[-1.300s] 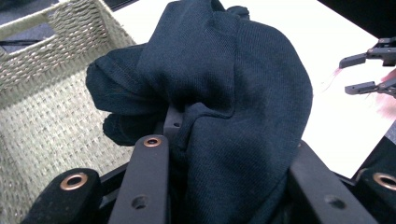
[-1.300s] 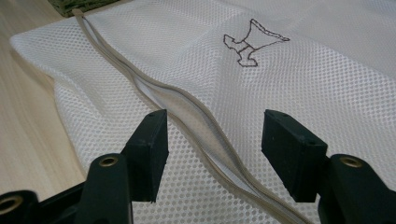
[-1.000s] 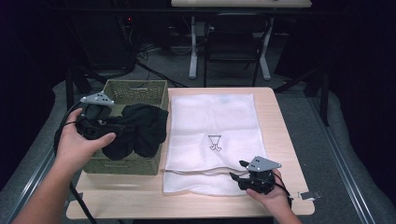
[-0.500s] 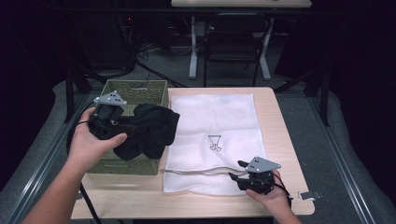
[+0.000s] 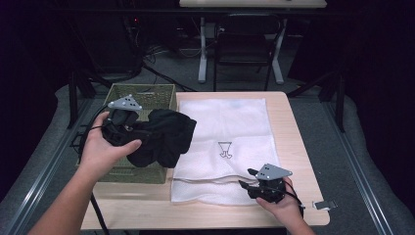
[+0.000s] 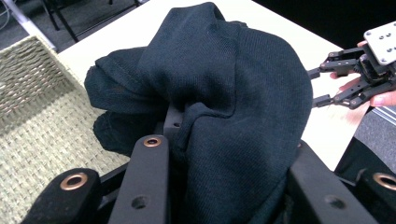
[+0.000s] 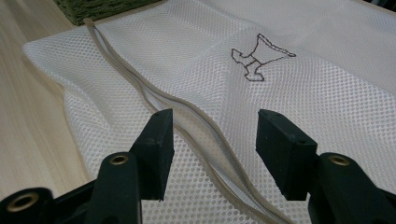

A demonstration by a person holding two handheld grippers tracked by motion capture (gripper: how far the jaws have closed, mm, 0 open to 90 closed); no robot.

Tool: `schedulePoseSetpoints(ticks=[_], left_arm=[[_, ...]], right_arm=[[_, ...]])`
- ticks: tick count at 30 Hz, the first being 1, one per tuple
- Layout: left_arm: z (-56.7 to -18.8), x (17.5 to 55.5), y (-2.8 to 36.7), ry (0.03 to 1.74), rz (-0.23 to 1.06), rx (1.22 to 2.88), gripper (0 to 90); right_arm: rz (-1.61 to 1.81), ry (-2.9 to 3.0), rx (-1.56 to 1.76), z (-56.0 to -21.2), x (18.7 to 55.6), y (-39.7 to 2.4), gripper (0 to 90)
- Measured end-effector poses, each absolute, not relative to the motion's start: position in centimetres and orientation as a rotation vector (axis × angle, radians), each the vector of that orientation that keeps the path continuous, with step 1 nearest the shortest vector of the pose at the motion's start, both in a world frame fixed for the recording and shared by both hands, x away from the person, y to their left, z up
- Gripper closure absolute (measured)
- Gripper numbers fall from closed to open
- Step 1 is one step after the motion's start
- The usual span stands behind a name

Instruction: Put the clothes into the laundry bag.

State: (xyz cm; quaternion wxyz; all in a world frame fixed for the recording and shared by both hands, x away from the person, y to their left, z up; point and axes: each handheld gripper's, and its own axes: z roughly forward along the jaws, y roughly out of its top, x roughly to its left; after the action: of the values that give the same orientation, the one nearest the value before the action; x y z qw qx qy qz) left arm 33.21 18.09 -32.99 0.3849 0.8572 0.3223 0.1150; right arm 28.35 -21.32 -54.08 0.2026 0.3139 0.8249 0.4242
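Observation:
A black garment (image 5: pixel 164 134) hangs bunched from my left gripper (image 5: pixel 139 131), which is shut on it above the right edge of the woven basket (image 5: pixel 147 93). In the left gripper view the cloth (image 6: pixel 224 93) bulges up between the jaws and hides their tips. A white mesh laundry bag (image 5: pixel 230 132) lies flat on the table. My right gripper (image 5: pixel 246 177) is at the bag's near edge. It is open, and its jaws have just been closing. They straddle the bag's zip opening (image 7: pixel 187 121) without pressing on it.
The olive woven basket (image 6: pixel 37 93) stands at the table's left side. The wooden table (image 5: pixel 298 147) shows bare strips to the right of the bag and along the front. A small metal clip (image 5: pixel 324 204) lies at the front right corner. Chairs and desk legs stand beyond the table.
My left gripper has carried the black garment rightward, from over the basket's middle to its right edge near the bag. The right hand has stayed at the bag's near edge.

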Motion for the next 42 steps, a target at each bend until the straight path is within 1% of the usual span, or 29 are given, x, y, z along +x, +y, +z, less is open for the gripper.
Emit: schedulePoseSetpoints(ticks=[12, 29, 34, 40, 42], left_arm=[[-33.5, 33.3, 16.5, 0.782, 0.263, 2.184, 69.4], [-36.1, 33.3, 15.2, 0.765, 0.215, 2.174, 69.3], [-36.9, 33.2, 15.0, 0.765, 0.2, 2.169, 69.4], [-37.5, 33.0, 15.1, 0.778, 0.202, 2.172, 69.4], [-37.7, 32.9, 15.1, 0.781, 0.206, 2.167, 69.3]], right_arm=[[1.174, 2.312, 0.867, -54.1, 28.6, -21.0, 51.5], [1.155, 2.35, 0.855, -53.9, 28.6, -20.4, 50.2], [1.161, 2.374, 0.844, -53.7, 28.8, -20.1, 47.4], [1.16, 2.384, 0.845, -53.2, 29.2, -19.7, 48.3], [1.153, 2.389, 0.845, -53.1, 29.5, -19.6, 50.4]])
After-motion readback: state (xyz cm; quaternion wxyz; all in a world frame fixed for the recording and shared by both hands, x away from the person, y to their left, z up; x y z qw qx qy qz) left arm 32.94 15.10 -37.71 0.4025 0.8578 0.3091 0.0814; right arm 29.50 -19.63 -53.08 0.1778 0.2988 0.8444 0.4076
